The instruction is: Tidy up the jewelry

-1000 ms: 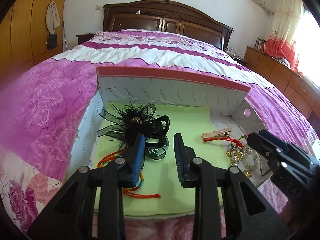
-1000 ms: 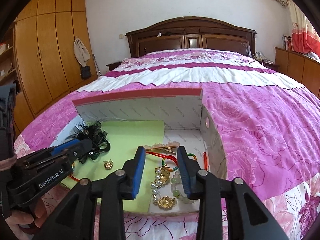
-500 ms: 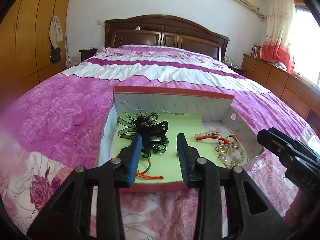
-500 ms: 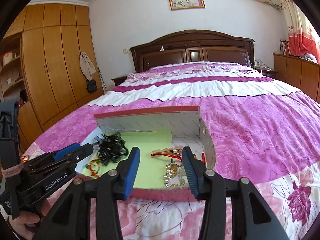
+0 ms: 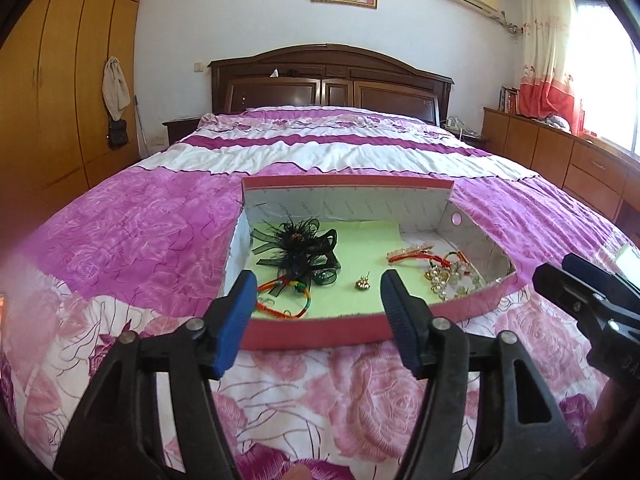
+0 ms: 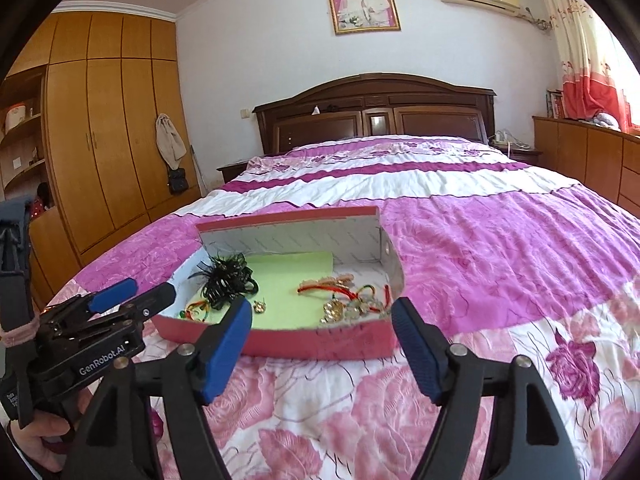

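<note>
Our left tongs [image 5: 316, 304] and right tongs [image 6: 322, 328] have just been opening, both empty. The earring [image 5: 362, 283] lies in the box [image 5: 320, 330], centre frame, beyond them, nearer the left.

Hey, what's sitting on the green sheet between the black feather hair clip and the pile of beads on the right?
One small gold earring lies alone between the black feather hair clip and the beads; the left wrist view shows it best.
</note>
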Demonstrator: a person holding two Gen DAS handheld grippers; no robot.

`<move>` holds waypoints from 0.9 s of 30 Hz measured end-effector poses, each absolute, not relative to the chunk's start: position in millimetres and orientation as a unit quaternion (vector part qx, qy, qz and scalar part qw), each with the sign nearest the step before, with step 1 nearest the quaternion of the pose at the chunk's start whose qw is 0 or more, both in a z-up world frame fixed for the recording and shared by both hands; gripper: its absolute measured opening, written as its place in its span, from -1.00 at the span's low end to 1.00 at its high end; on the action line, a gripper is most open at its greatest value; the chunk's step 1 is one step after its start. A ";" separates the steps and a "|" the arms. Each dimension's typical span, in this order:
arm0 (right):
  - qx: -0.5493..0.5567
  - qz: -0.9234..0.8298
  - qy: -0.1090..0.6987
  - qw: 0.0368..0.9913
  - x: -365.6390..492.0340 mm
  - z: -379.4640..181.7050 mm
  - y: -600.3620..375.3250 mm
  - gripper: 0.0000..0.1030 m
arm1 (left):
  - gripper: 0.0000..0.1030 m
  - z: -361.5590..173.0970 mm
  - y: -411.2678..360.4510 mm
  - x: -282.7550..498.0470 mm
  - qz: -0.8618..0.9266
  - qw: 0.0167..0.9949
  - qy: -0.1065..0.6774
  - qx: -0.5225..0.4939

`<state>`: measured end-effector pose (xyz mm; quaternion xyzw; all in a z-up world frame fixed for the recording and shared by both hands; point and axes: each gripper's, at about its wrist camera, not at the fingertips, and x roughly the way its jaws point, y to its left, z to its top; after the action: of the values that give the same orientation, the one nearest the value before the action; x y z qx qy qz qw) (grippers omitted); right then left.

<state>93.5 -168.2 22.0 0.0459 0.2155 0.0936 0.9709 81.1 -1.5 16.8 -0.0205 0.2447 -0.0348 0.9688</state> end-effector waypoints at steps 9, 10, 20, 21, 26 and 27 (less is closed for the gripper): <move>0.056 0.073 0.219 0.971 74.2 4.5 -177.2 0.51 | 0.18 6.5 -2.1 65.6 -0.025 0.971 0.236 -0.018; 0.056 0.071 0.219 0.971 71.7 1.9 -177.5 0.55 | 0.18 5.4 -2.0 65.0 -0.024 0.971 0.236 -0.018; 0.057 0.063 0.215 0.973 62.0 -8.3 -178.3 0.68 | 0.18 2.3 -1.7 59.8 -0.020 0.973 0.230 -0.019; 0.057 0.063 0.214 0.973 61.6 -8.8 -178.0 0.68 | 0.18 2.2 -1.9 59.1 -0.021 0.973 0.229 -0.019; 0.052 0.063 0.210 0.974 57.5 -10.1 -177.2 0.68 | 0.18 1.4 -2.9 56.5 -0.019 0.974 0.224 -0.017; 0.051 0.063 0.211 0.974 56.9 -9.0 -176.6 0.68 | 0.18 1.3 -3.2 55.9 -0.019 0.974 0.224 -0.017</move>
<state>56.9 -176.6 -9.0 0.0511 0.2106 0.0628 0.9742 55.9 -3.2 1.3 -0.0173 0.2240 -0.0188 0.9743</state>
